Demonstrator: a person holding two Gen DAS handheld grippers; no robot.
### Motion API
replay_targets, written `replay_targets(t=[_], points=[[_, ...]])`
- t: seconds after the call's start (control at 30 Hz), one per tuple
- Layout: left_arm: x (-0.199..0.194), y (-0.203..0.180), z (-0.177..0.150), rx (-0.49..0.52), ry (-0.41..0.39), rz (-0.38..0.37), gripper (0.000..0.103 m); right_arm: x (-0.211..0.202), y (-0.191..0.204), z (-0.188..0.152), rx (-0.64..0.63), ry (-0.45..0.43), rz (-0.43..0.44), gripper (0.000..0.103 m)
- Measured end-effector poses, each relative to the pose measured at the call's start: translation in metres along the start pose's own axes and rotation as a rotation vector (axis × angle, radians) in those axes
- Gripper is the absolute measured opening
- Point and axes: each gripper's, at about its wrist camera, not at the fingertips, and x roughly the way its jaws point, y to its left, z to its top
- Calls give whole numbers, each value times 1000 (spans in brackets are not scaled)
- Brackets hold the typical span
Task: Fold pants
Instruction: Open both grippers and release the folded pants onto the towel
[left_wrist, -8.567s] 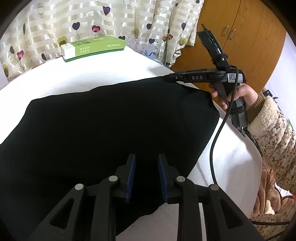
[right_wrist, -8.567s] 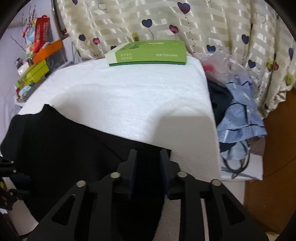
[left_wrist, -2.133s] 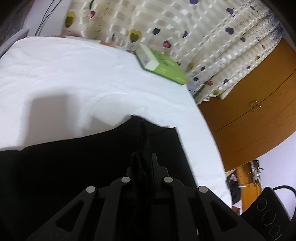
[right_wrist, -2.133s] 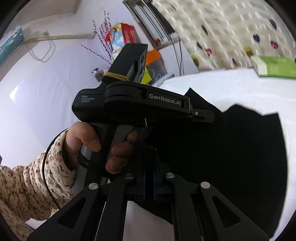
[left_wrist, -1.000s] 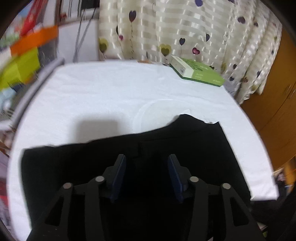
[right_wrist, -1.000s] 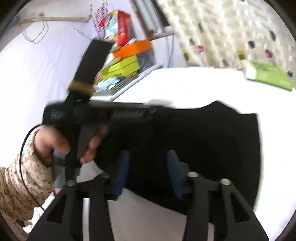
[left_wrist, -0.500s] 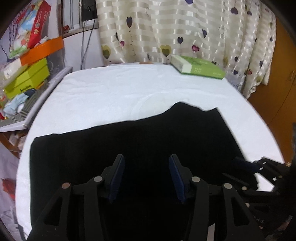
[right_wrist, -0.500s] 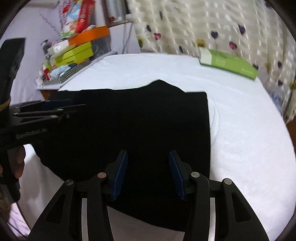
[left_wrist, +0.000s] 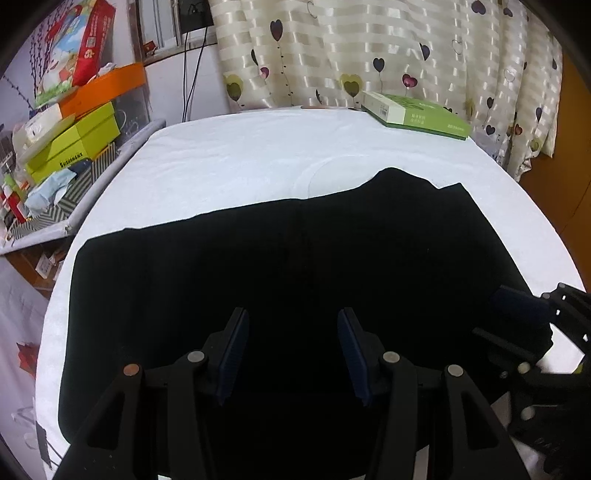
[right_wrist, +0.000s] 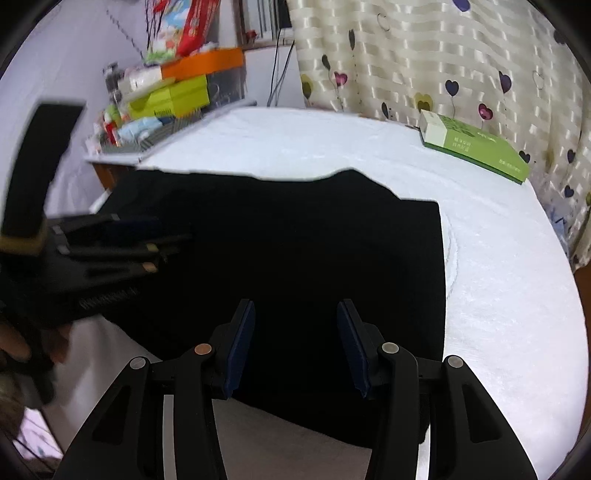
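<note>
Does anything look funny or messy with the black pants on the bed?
A little. The black pants lie flat, but their far edge has a bump sticking out, so that edge isn't straight. Nothing looks spilled or torn.

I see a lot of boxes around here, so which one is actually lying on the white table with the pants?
The flat green box at the table's far edge by the heart curtain; the orange and yellow-green boxes are stacked beside the table.
</note>
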Motion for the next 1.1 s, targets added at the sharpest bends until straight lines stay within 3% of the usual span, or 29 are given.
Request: replay_targets(t=[0.1,0.27,0.43,0.6,0.77,0.9,1.1], points=[[-1,0,0,-12,-7,11,53,10,6,-6,-21,38,-6,47],[-6,-5,-8,-1,-27,43,53,0,7,-9,-24,25,9,48],[-14,-6,-16,-6,-33,52,53,-15,-14,-10,28,-12,-9,48],[-19,-15,-23,41,-56,88,53,-7,-31,-21,79,34,-24,48],[-21,-19,-25,34,-52,80,53,-23,-33,-18,78,-18,-52,48],[-26,-21,-26,40,-56,72,53,-10,-41,-26,90,44,-24,48],[-37,-17,-19,12,-84,29,53,-32,-68,-25,193,-15,0,48]])
